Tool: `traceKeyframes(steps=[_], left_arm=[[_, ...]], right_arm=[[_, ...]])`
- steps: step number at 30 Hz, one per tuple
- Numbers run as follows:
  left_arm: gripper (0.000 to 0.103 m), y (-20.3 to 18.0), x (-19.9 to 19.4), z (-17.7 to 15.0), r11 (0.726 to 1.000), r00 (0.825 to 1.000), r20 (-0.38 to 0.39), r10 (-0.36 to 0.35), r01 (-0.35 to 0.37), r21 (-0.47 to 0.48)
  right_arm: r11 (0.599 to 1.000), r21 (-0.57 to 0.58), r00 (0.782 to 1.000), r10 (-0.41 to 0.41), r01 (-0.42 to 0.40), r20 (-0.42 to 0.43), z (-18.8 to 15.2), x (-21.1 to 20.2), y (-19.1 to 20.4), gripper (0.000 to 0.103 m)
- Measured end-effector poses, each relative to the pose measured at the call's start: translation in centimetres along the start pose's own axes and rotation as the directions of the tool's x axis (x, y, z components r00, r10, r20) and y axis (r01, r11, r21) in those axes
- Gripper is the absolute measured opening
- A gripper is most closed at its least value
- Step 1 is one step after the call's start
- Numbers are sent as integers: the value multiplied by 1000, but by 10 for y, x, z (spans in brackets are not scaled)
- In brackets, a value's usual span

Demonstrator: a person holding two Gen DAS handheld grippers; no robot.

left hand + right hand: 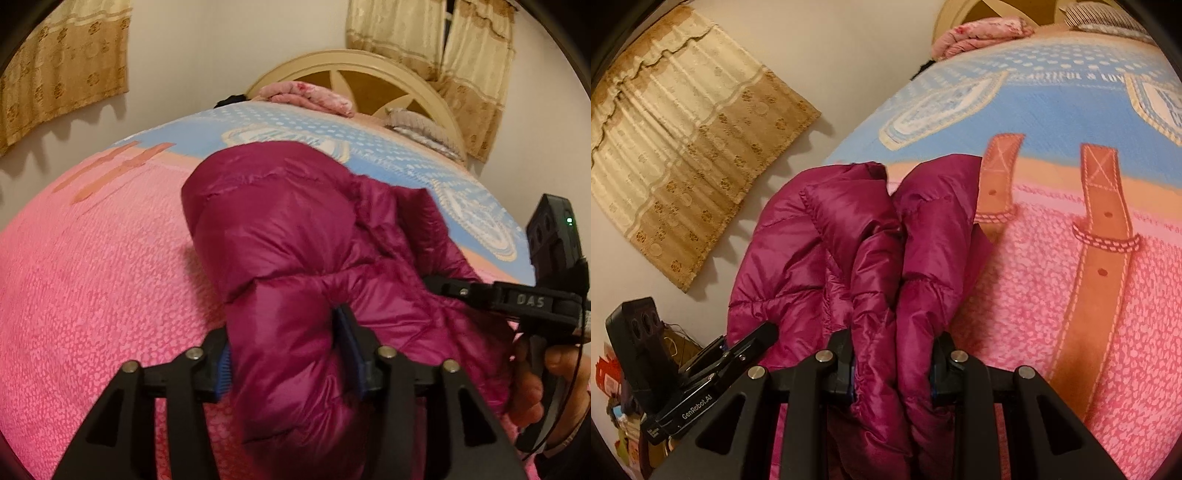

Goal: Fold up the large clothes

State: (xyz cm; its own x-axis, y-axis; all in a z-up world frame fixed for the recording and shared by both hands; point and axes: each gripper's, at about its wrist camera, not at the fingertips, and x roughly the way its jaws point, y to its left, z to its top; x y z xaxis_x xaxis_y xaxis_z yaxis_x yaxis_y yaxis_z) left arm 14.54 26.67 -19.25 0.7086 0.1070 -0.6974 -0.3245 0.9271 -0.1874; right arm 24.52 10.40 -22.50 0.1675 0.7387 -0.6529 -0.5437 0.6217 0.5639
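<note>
Both tools grip folds of the magenta puffer jacket (295,236): left tool (286,354) loosely, right tool (892,373) firmly. Ahead, its bulk rests on the bed (92,266). Light, slippery, springy; grip seams.

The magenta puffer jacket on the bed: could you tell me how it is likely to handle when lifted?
Probably floppy: the magenta puffer jacket bunches and sags between the right gripper and left gripper. Its glossy shell looks slippery, so it may slide from the fingers. Its puffed quilting suggests it is light for its bulk.
</note>
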Motion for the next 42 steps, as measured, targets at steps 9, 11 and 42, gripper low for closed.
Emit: traceKeyframes(steps=[9,11,42], left_arm=[[76,5,4,-7,999,999,-4,37,-37,-14],[78,6,2,-8,999,999,-7,39,-39,-24],[103,-55,-200,30,997,904,425,-42,11,75]], right_arm=[[999,7,998,-42,43,-35,-2,9,-8,27],[999,19,998,-46,47,-38,-2,9,-11,28],[912,-134,817,-271,387,509,-86,-216,119,67]])
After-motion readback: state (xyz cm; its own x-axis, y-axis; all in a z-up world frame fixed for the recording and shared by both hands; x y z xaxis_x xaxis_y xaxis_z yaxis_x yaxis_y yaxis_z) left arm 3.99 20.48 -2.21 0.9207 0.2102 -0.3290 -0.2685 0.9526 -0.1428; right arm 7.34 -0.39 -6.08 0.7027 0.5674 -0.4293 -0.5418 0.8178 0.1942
